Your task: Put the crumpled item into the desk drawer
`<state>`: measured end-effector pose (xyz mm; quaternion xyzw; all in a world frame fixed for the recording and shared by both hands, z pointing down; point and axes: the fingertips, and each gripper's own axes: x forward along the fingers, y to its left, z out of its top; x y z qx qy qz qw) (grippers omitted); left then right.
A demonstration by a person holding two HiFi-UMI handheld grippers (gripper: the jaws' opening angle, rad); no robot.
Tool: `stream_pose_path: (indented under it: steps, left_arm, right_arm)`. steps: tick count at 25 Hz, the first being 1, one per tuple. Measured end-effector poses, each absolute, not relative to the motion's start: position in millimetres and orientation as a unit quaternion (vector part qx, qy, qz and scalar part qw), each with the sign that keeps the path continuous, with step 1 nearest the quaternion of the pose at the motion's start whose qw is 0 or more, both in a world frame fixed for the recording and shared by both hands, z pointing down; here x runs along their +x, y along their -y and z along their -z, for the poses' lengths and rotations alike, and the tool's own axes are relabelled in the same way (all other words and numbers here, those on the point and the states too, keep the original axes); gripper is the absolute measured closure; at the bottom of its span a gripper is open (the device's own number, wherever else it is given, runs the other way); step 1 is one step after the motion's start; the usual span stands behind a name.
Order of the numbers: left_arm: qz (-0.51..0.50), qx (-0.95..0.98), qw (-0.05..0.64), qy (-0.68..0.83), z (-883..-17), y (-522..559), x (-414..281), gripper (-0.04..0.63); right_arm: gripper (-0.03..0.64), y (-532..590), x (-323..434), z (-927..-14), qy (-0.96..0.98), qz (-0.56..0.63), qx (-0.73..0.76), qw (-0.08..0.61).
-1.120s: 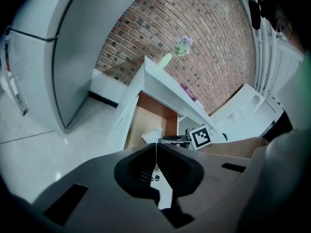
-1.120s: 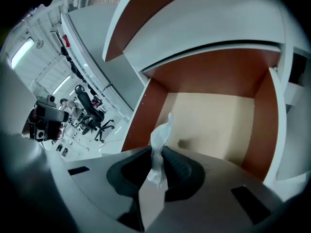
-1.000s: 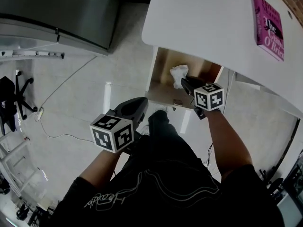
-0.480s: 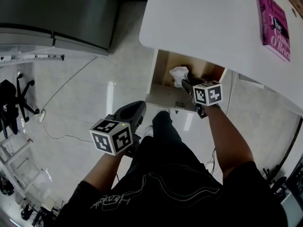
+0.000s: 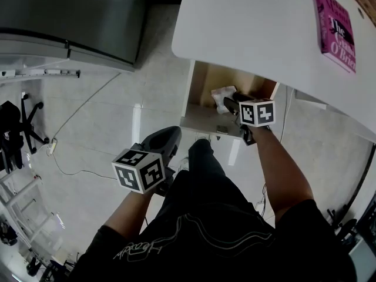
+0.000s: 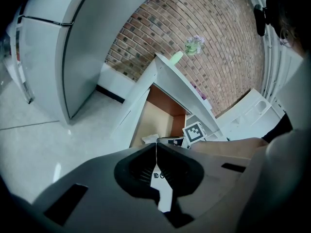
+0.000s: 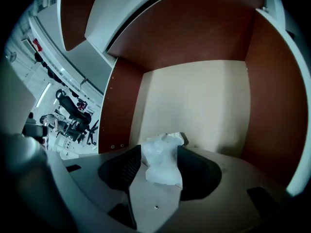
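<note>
The crumpled white item (image 7: 163, 163) lies between the jaws of my right gripper (image 7: 159, 152), which are opening and no longer squeeze it. That gripper reaches into the open desk drawer (image 7: 194, 101), low over its pale floor. From the head view the crumpled item (image 5: 221, 92) shows inside the drawer (image 5: 202, 119), just beyond the right gripper (image 5: 230, 103). My left gripper (image 5: 167, 136) hangs shut and empty over the floor, left of the drawer. In the left gripper view its jaws (image 6: 156, 148) meet in a thin line, and the drawer (image 6: 154, 116) stands open ahead.
The white desk (image 5: 252, 22) overhangs the drawer and carries a pink book (image 5: 336, 31) at its far right. A grey cabinet (image 5: 70, 16) stands at the upper left. An office chair (image 5: 14, 122) and a floor cable (image 5: 76, 116) lie left. The person's legs fill the bottom.
The right gripper pushed deeper into the drawer and lowered the crumpled item, which now sits partly hidden behind it. The left gripper stayed almost still.
</note>
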<state>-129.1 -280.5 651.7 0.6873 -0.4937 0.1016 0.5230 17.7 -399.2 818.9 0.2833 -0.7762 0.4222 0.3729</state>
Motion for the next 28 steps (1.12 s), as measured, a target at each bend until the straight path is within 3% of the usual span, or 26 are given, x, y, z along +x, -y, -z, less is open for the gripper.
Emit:
stream_pose_path:
  steps: [9, 12, 17, 23, 28]
  left_arm:
    - [-0.097, 0.708, 0.504, 0.486, -608, 272, -127, 0.573]
    - [-0.099, 0.722, 0.492, 0.476, -582, 268, -122, 0.573]
    - [-0.100, 0.757, 0.464, 0.449, -521, 254, -110, 0.574]
    - [-0.094, 0.789, 0.434, 0.424, -436, 229, -90, 0.574]
    - [-0.064, 0.833, 0.384, 0.395, -352, 205, -73, 0.574]
  right_arm:
    - [0.398, 394, 26, -721, 0.811, -0.408, 0.299, 0.294]
    - [0.432, 383, 28, -665, 0.832, -0.391, 0.296, 0.258]
    - [0.490, 354, 31, -558, 0.862, -0.349, 0.304, 0.206]
    - [0.501, 286, 32, -447, 0.897, -0.312, 0.269, 0.162]
    - [0.533, 228, 35, -353, 0.923, -0.301, 0.227, 0.079]
